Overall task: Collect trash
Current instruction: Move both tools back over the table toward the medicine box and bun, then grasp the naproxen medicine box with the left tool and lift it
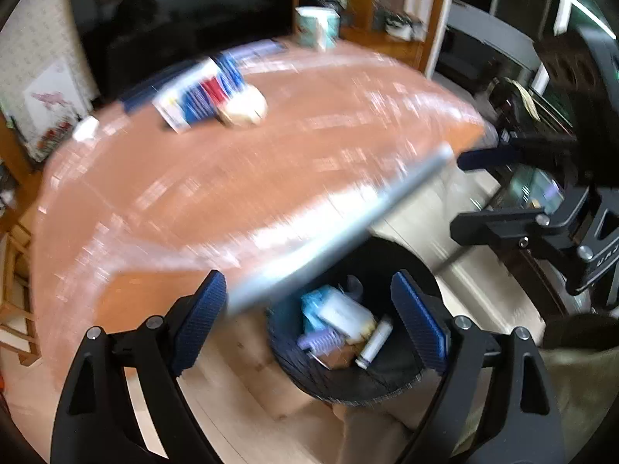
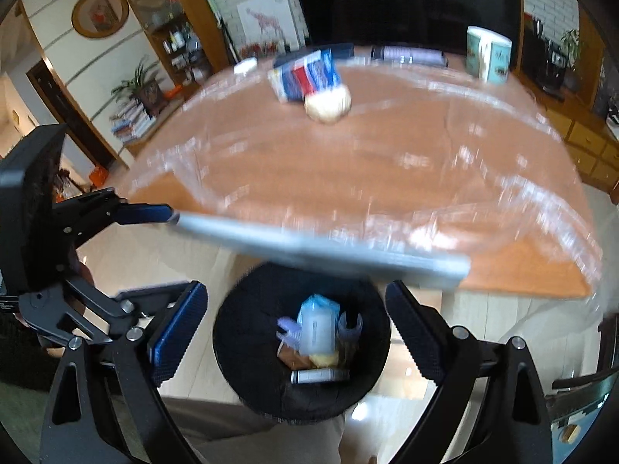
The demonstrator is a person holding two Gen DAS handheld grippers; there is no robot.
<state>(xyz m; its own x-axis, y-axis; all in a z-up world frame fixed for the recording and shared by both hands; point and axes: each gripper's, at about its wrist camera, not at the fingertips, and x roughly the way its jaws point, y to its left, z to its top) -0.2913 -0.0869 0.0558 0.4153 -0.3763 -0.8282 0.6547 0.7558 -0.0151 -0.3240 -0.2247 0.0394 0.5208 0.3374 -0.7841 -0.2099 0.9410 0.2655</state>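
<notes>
— Below the table's near edge we see the black bin [image 2: 247,348] on the pale floor, with trash already in it: a light blue packet [image 2: 317,324], a white tube [image 2: 320,376] and some purple scraps [image 2: 290,331].

— We see the same bin [image 1: 348,379] from the left side. The grey edge [image 1: 329,247] of the wooden table [image 1: 216,201] hangs over part of its mouth and lies between the bin and what is still up on top.

— On the tabletop we make out a blue, red and white carton [image 2: 305,75] lying down, a pale crumpled ball [image 2: 328,105] touching it, and a teal mug [image 2: 488,56] well apart toward the back right.

— Our left gripper [image 1: 309,324] points down over the bin, jaws set wide, nothing between the blue pads [image 1: 201,321].

— Our right gripper [image 2: 296,328] is the same: tilted down, jaws wide apart, empty, the bin framed between them.

— The left view catches the right gripper [image 1: 460,193] off to the side, also spread. The carton [image 1: 201,96] and ball [image 1: 247,108] are blurred there.

— Only the right view shows the plant and books by the wall [image 2: 135,108], and a strip of a person's trouser cloth [image 2: 216,421] under the bin.
</notes>
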